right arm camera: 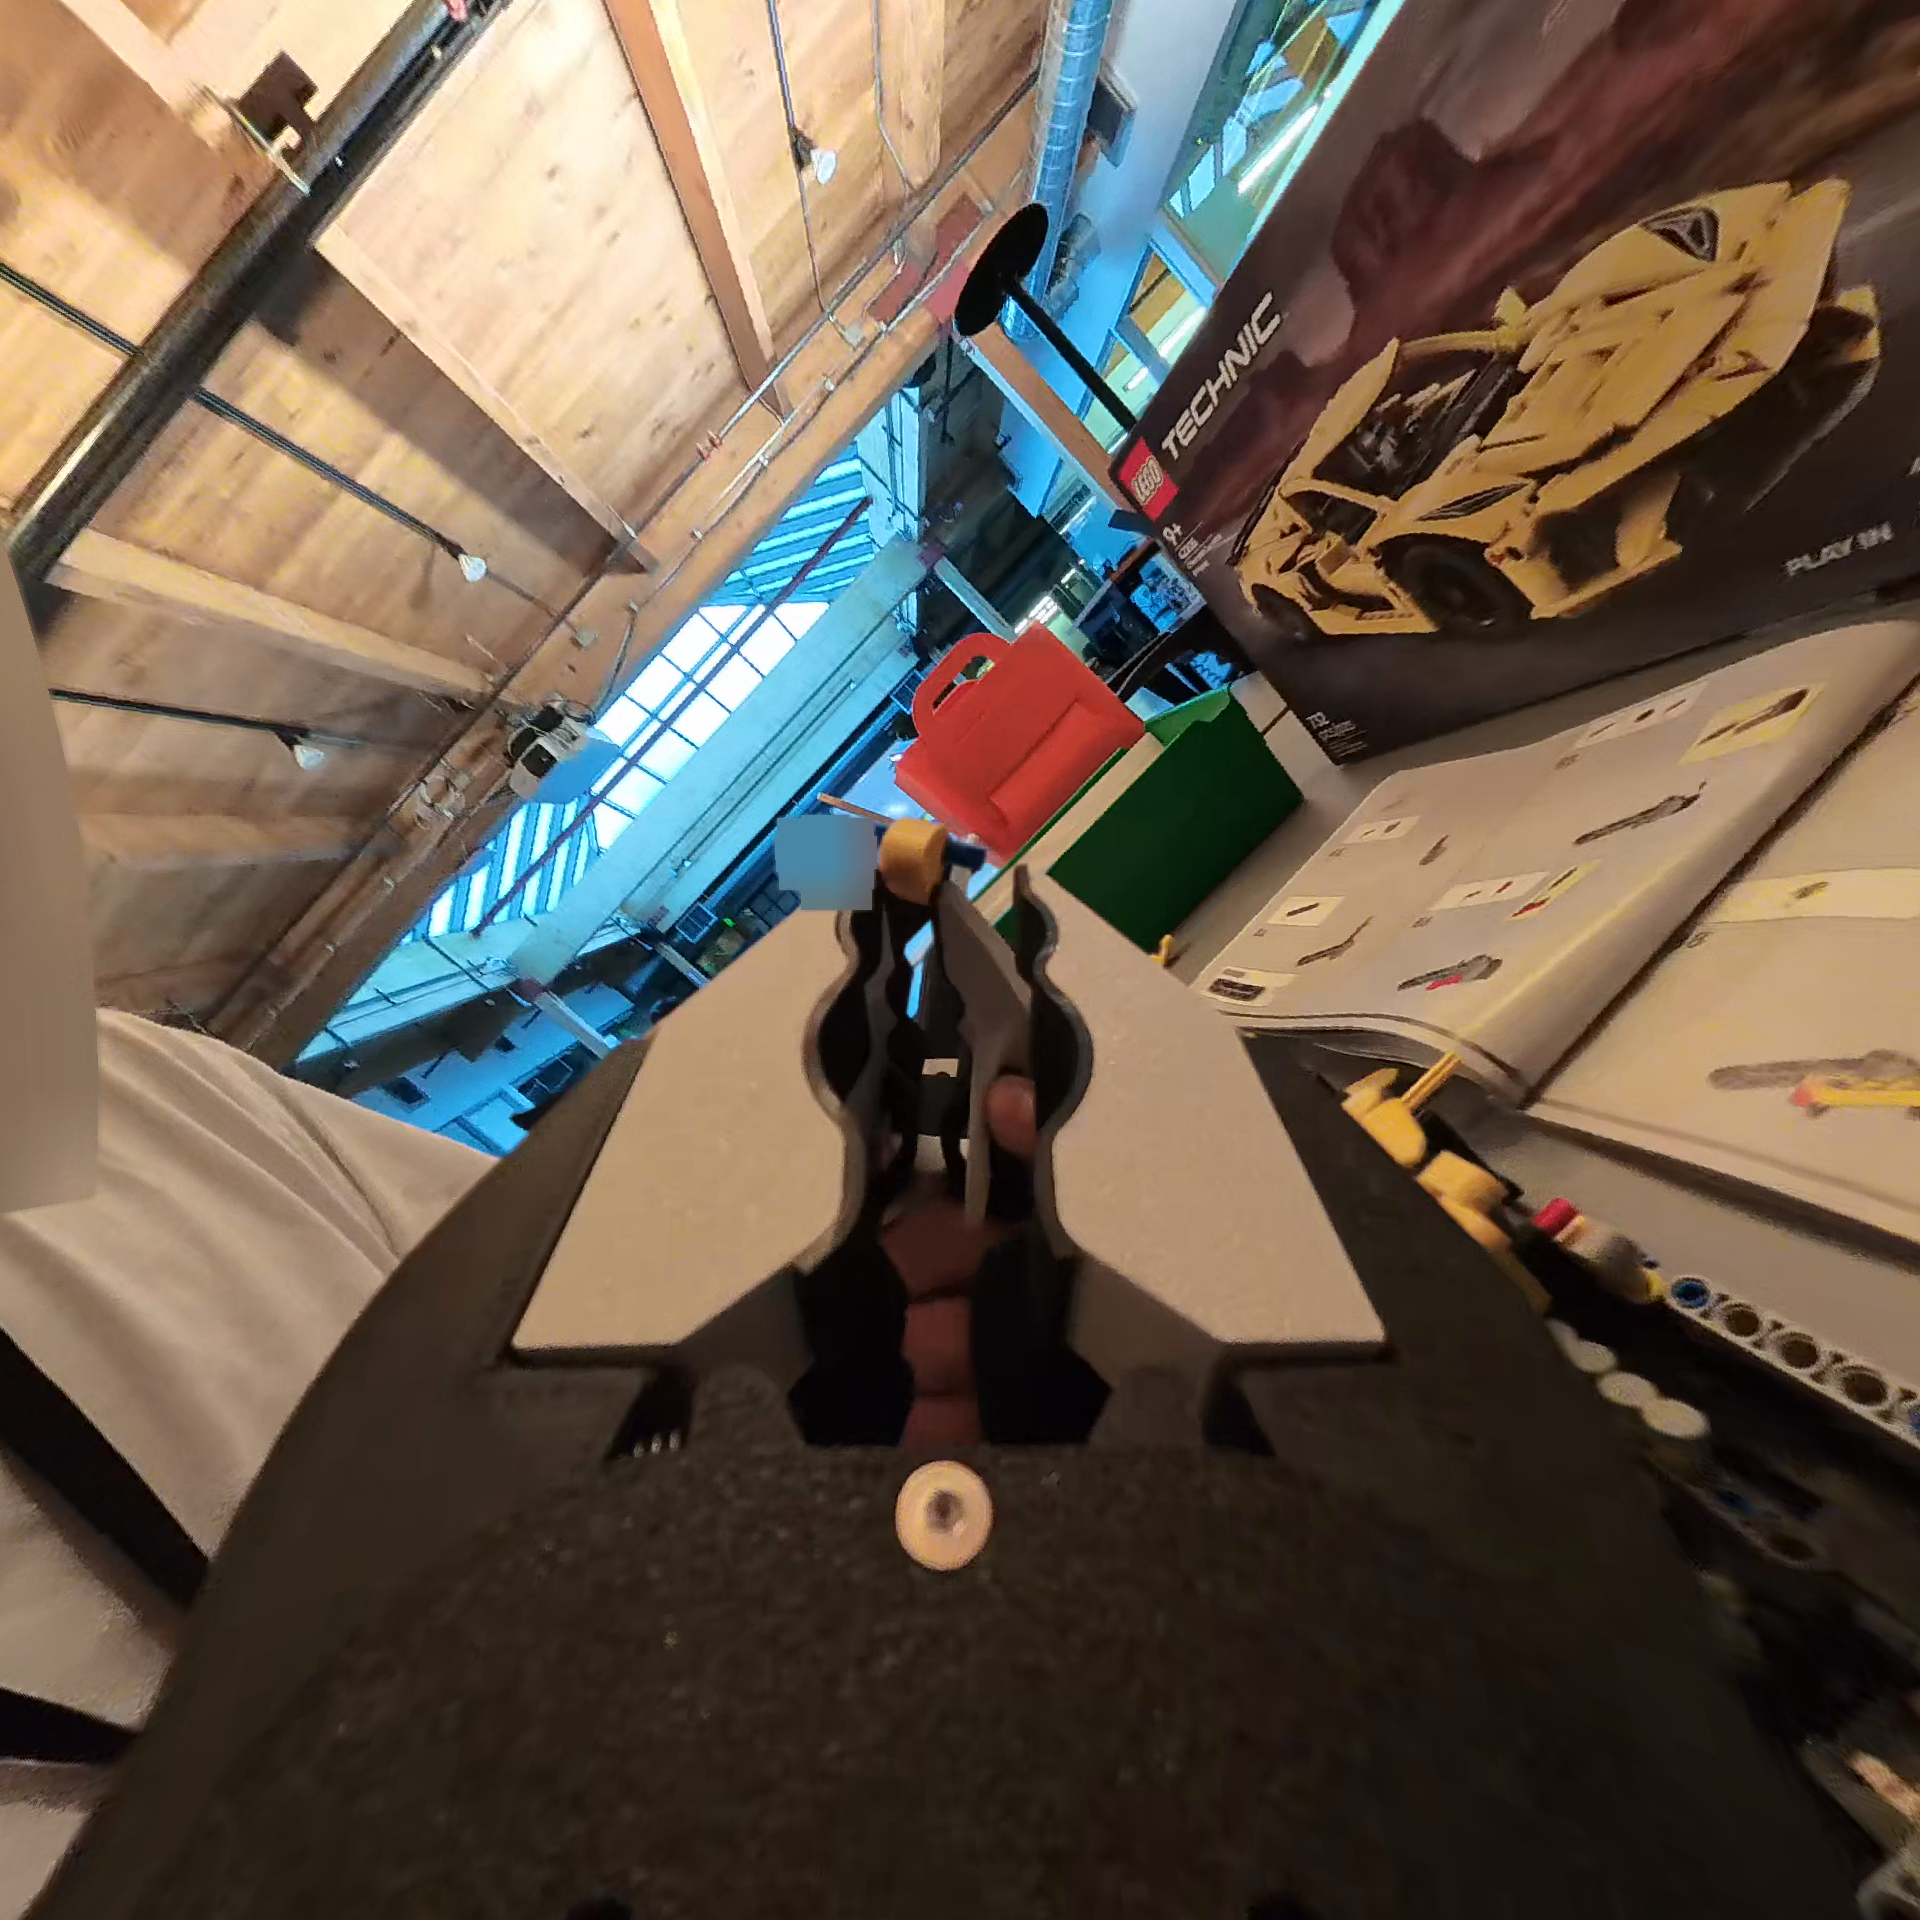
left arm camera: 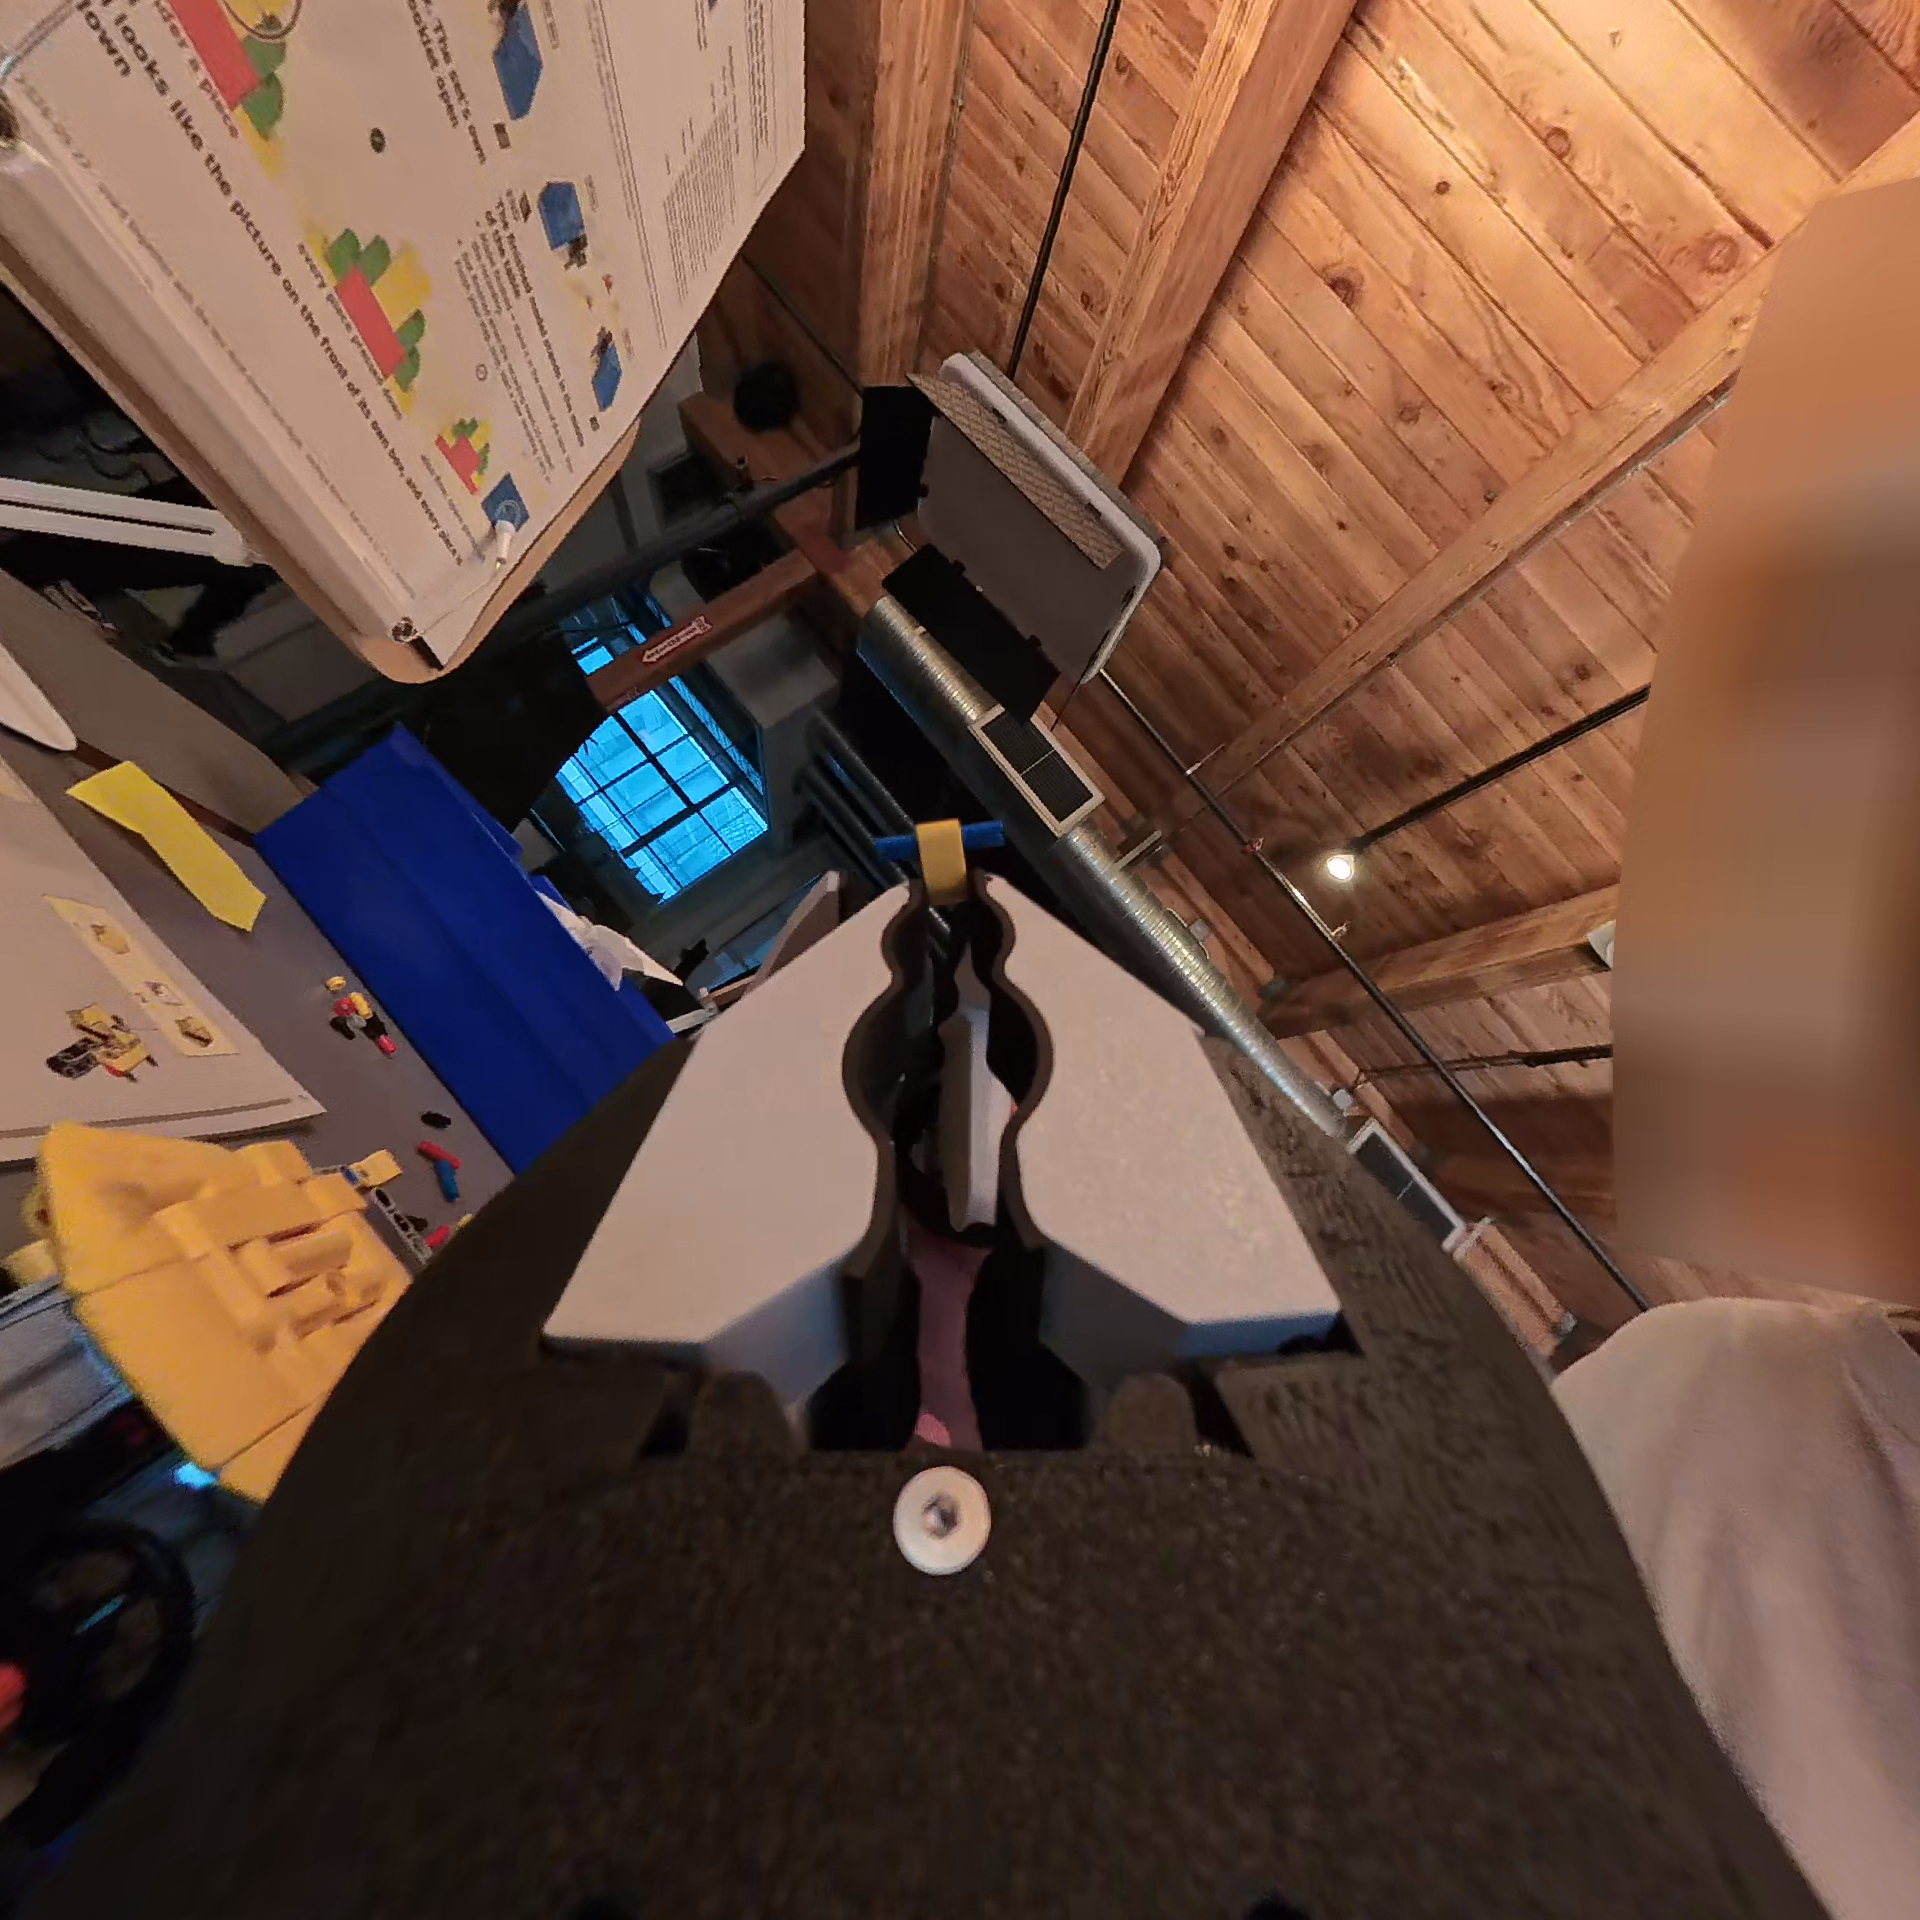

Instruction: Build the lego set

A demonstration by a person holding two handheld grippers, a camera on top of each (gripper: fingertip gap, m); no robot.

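**Both grippers raised toward ceiling, small yellow-and-blue piece at the tips**

Left gripper (left arm camera: 940,902): jaws pinching a small yellow connector (left arm camera: 938,854) with a blue pin (left arm camera: 940,840) running crosswise through it. The piece sits at the very tips, held up against the window and the wooden ceiling (left arm camera: 1455,312).

Right gripper (right arm camera: 971,883): jaws nearly pressed together, with a yellow connector (right arm camera: 912,852) and blue pin end (right arm camera: 961,854) at the tips, at 11 o'clock from the tip gap. Whether these jaws truly clamp the piece or only touch it, cannot tell. A blurred patch lies just at 9 o'clock of the piece.

Left wrist view only: yellow part-built model (left arm camera: 208,1278) at 8 o'clock on the grey bench (left arm camera: 343,1060); loose small red, black and yellow pieces (left arm camera: 358,1013) at 9 o'clock; open instruction booklet (left arm camera: 114,1018) further out at 9 o'clock; blue bin (left arm camera: 447,935) between pieces and the gripper; printed instruction sheet on a board (left arm camera: 395,239) at 11 o'clock; mounted light panel (left arm camera: 1039,520) at 12 o'clock.

Right wrist view only: set box with a yellow car pictured (right arm camera: 1538,416) at 2 o'clock; open booklet (right arm camera: 1558,883) at 3 o'clock; red bin (right arm camera: 1013,727) and green bin (right arm camera: 1174,821) near 1 o'clock; grey beam with holes and yellow parts (right arm camera: 1766,1351) at 4 o'clock, blurred.

Both views: a person's white sleeve at the frame edge.
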